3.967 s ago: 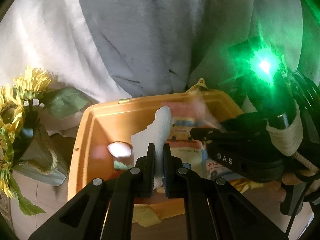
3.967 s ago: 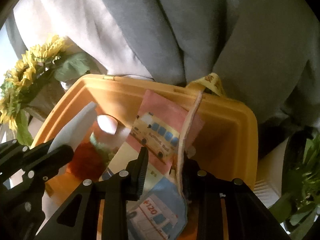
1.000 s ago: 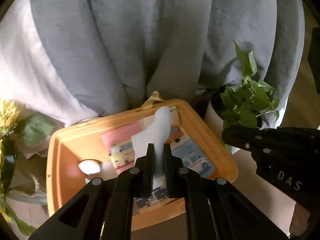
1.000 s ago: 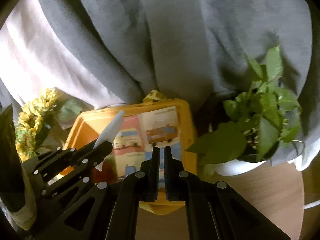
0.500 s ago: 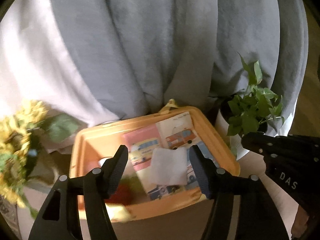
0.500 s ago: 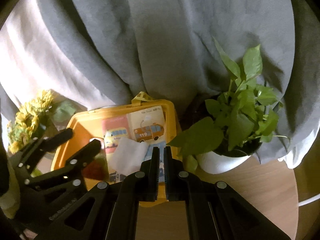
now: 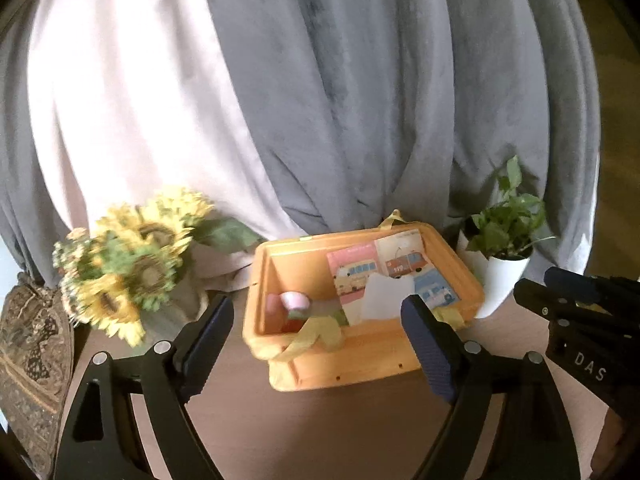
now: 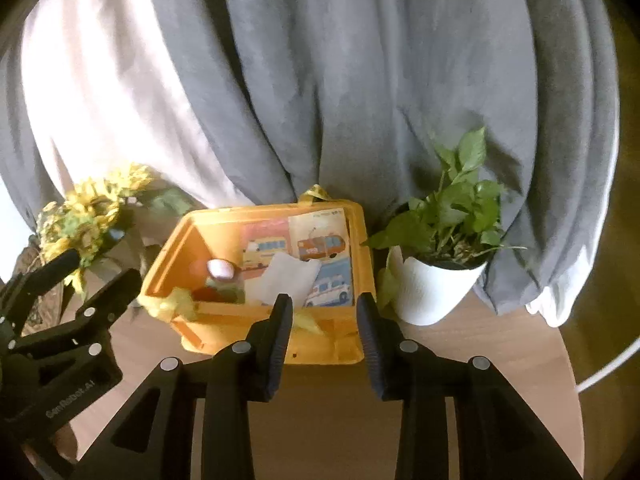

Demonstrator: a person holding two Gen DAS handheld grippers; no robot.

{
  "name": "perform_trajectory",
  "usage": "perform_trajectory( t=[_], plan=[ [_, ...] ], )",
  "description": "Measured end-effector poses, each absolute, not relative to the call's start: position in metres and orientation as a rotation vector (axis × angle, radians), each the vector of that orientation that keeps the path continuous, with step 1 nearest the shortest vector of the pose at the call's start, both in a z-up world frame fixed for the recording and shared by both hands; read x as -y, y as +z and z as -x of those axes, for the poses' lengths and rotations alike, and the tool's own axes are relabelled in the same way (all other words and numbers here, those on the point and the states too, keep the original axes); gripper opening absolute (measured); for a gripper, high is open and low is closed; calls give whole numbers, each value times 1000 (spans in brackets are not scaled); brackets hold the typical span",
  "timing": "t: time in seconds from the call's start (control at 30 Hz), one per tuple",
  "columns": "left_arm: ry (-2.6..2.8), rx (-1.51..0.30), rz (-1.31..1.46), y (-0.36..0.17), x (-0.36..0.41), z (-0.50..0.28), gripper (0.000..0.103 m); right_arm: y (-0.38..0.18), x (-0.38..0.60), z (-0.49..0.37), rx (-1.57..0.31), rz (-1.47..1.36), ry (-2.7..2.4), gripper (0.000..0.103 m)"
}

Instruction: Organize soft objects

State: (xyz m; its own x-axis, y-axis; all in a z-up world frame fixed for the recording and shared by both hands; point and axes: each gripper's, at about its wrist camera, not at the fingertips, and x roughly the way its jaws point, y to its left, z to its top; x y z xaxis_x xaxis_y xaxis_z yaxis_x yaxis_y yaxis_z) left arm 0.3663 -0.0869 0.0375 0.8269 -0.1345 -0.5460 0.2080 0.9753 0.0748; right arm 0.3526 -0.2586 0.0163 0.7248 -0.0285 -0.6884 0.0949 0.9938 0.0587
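An orange bin [image 7: 360, 356] [image 8: 192, 236] stands on the wooden table. Inside it lie a soft picture book with buses [image 7: 400, 268] [image 8: 316, 240], a white cloth [image 7: 384, 296] [image 8: 288, 276] on top of it, and a pink-and-red soft toy [image 7: 294, 304] [image 8: 220, 270]. A yellow soft piece [image 7: 316, 332] [image 8: 176, 304] hangs over the front rim. My left gripper [image 7: 316, 328] is pulled back from the bin, its jaws opening wide with nothing gripped. My right gripper [image 8: 324, 308] also hangs in front of the bin, jaws opening and holding nothing.
A sunflower bouquet [image 7: 128, 264] [image 8: 84, 212] stands left of the bin. A potted green plant [image 7: 500, 248] [image 8: 440, 256] in a white pot stands right of it. Grey and white curtains [image 7: 320, 100] hang behind. A patterned cushion [image 7: 28, 360] lies at far left.
My left gripper let go of the white cloth, which now lies on the book in the bin, and opened wide. The right gripper went from shut to open. Both pulled back from the bin.
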Motion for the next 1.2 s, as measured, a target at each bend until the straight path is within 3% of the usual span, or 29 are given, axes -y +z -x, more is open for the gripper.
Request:
perform_trajectory(
  t=[0.13, 0.4, 1.2],
  plan=[
    [-167, -523, -147, 45, 71, -333, 93, 27, 246, -315, -700, -89, -113, 53],
    [-144, -487, -155, 57, 42, -275, 100, 51, 214, -241, -575, -33, -205, 66],
    [-62, -370, -124, 79, 39, -118, 103, 74, 222, -101, -519, -63, -187, 69]
  ],
)
